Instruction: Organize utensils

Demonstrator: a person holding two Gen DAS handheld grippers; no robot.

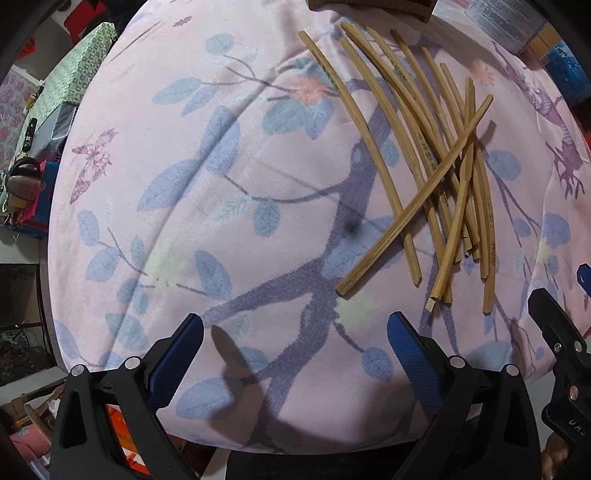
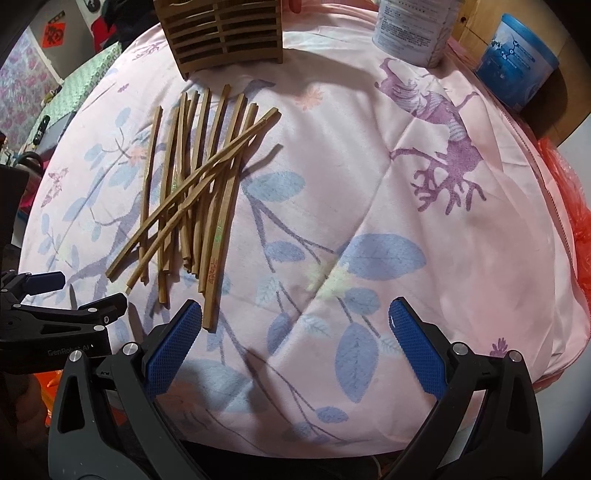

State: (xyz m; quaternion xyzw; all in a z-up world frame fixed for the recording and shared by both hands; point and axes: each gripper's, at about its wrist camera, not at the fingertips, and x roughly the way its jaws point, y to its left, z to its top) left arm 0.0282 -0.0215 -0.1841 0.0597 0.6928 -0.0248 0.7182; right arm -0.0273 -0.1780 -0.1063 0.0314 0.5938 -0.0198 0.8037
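Note:
Several bamboo chopsticks [image 1: 424, 158] lie in a loose pile on a pink flowered cloth [image 1: 221, 184], two of them crossed over the others. They also show in the right wrist view [image 2: 195, 192]. A slatted wooden holder [image 2: 225, 33] stands upright behind the pile. My left gripper [image 1: 295, 328] is open and empty, near the cloth's front edge, left of the pile. My right gripper [image 2: 295, 314] is open and empty, just right of the pile's near ends; its left pad [image 2: 173, 343] is close to one chopstick's end.
A white can [image 2: 413, 29] and a blue-lidded tub [image 2: 517, 74] stand at the back right. A red plastic bag [image 2: 576, 206] lies off the right edge. Clutter and a green patterned box [image 1: 74, 70] lie to the left of the table.

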